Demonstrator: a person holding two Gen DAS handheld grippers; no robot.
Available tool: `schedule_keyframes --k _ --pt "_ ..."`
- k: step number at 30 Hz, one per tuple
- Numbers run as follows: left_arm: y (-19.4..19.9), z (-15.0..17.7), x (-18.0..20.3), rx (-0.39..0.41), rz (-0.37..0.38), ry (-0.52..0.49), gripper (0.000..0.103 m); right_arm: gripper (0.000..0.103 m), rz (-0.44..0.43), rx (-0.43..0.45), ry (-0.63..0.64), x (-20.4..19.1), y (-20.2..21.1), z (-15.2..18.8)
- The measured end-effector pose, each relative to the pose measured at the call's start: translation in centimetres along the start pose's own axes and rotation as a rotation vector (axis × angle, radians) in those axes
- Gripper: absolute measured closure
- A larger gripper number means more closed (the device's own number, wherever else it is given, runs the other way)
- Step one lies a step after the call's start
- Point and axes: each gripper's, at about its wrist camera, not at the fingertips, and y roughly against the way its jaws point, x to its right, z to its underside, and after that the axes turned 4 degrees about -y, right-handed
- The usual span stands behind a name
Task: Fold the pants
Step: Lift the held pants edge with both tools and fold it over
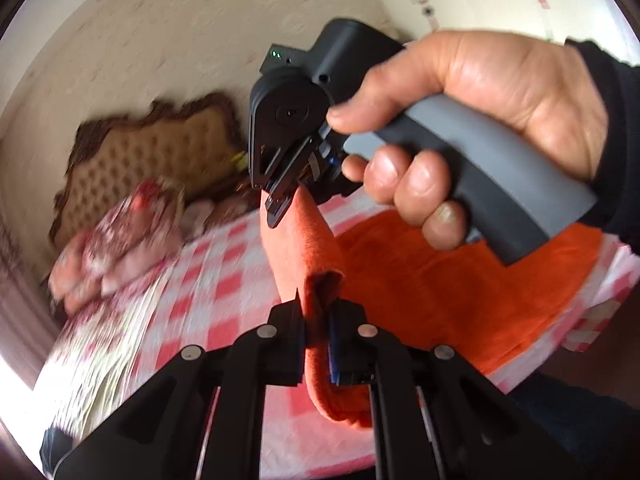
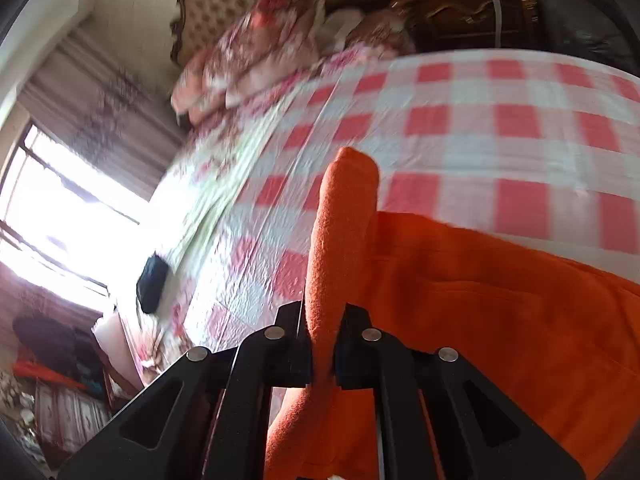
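Orange pants [image 1: 440,280] lie spread on the red-and-white checked bedspread [image 1: 224,280]. My left gripper [image 1: 318,312] is shut on an edge of the pants and holds it lifted. The right gripper [image 1: 280,204], held in a hand, shows in the left wrist view, shut on the same raised strip of cloth farther along. In the right wrist view my right gripper [image 2: 322,320] is shut on an upright fold of the pants [image 2: 480,300], which spread to the right over the bedspread [image 2: 480,120].
A tufted headboard [image 1: 160,160] and floral pillows [image 1: 120,236] stand at the bed's far end. A dark object [image 2: 152,284] lies near the bed's left edge by a bright window [image 2: 60,220]. A wooden dresser [image 2: 460,12] stands behind the bed.
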Motion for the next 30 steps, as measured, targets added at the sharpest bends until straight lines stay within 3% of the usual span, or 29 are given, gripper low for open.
schedule_keyframes --k 3,6,8,11,12,13,15,18,21,25,30 --pt "0.0 -2.0 4.1 0.051 0.098 -0.073 0.095 0.095 0.038 0.071 -0.099 5.5 4.4 1.0" --pt "-0.7 -2.7 8.6 0.078 0.161 -0.157 0.095 0.095 0.098 0.069 -0.179 11.4 6.1 2.4" --pt "-1.7 -2.3 11.4 0.079 0.170 -0.214 0.095 0.094 0.150 0.065 -0.155 14.1 5.8 3.4" --pt "-3.3 -0.6 15.2 0.066 0.119 -0.333 0.089 0.080 0.190 0.044 -0.168 16.9 4.4 4.6" --pt "-3.6 0.2 15.8 0.063 0.104 -0.369 0.078 0.078 0.170 0.043 -0.177 17.5 4.1 5.0" --pt "-3.6 0.7 16.4 0.059 0.083 -0.399 0.058 0.077 0.144 0.058 -0.179 17.8 4.2 5.1" --pt "-3.5 1.3 16.8 0.060 0.054 -0.412 0.047 0.071 0.120 0.062 -0.173 17.6 4.1 5.3" --pt "-3.5 1.2 17.6 0.042 0.048 -0.415 0.047 0.064 0.128 0.069 -0.134 17.2 4.2 5.3" --pt "-3.5 1.5 18.5 0.066 0.033 -0.457 0.048 0.064 0.194 0.074 -0.077 16.1 3.8 5.6" --pt "-3.4 1.7 19.3 0.032 0.068 -0.460 0.077 0.064 0.275 0.082 -0.016 15.2 3.9 6.1" --pt "-2.8 1.6 19.6 0.025 0.099 -0.437 0.092 0.064 0.351 0.092 0.044 14.5 3.7 6.6"
